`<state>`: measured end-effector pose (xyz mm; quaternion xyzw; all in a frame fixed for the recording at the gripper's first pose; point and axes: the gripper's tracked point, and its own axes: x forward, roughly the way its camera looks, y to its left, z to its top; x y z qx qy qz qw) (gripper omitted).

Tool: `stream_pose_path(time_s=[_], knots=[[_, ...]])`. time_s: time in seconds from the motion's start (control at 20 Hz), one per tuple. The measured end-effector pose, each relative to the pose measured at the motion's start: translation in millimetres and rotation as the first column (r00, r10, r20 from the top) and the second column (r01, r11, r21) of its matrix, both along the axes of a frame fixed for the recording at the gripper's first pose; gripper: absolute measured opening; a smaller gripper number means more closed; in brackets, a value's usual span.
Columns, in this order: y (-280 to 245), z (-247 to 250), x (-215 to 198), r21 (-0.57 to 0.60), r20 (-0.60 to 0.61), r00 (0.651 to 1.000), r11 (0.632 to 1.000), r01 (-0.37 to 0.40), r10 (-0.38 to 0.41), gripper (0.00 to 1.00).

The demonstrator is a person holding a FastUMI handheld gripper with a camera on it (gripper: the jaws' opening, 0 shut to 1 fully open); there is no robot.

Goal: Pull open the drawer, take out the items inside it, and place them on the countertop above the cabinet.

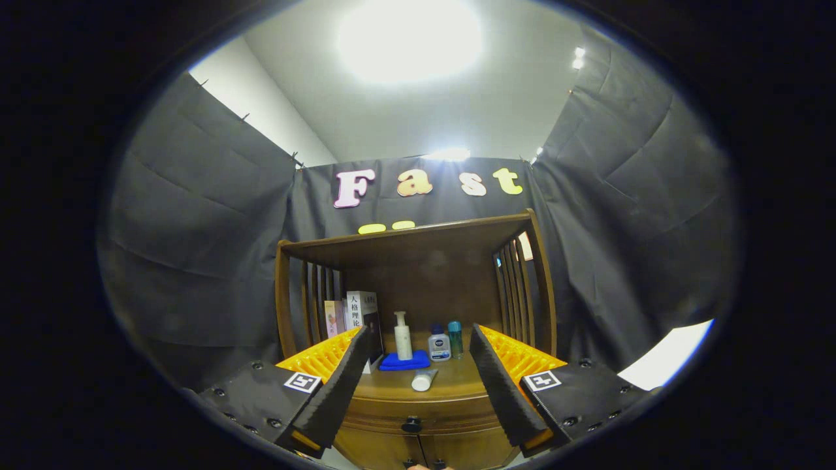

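We hold the tongs (415, 382) spread wide, gripping nothing; their black foam fingers (339, 385) frame the cabinet from either side.

Nearest, between and below the fingertips, the drawer (418, 418) is closed. Its front runs side to side across our line of sight, with the dark knob (411, 425) at its centre facing us. The drawer's contents are hidden behind the front panel. Below it, the cabinet doors (424, 450) are cut off, and their knobs are barely discernible.

Above the drawer lies the wooden surface (457, 382). A white tube (424, 379) lies on it with one end towards us. Beyond the tube, a white pump bottle (403, 336) stands upright on a blue cloth (405, 361). Just beside it stand a small white bottle with a blue cap (439, 343) and a teal bottle (455, 338). Books (358, 313) stand upright at the far side, partly hidden by one finger.

A slatted wooden hutch (418, 261) encloses the surface at sides, back and top.
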<state>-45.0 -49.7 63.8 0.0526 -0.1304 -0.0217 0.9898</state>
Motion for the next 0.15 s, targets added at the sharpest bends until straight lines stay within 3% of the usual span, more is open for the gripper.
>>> stream_pose_path(time_s=[0.15], knots=[[-4.7,-3.2,3.0,-0.006,-0.007,1.0,1.0,0.019,-0.019,0.97]])
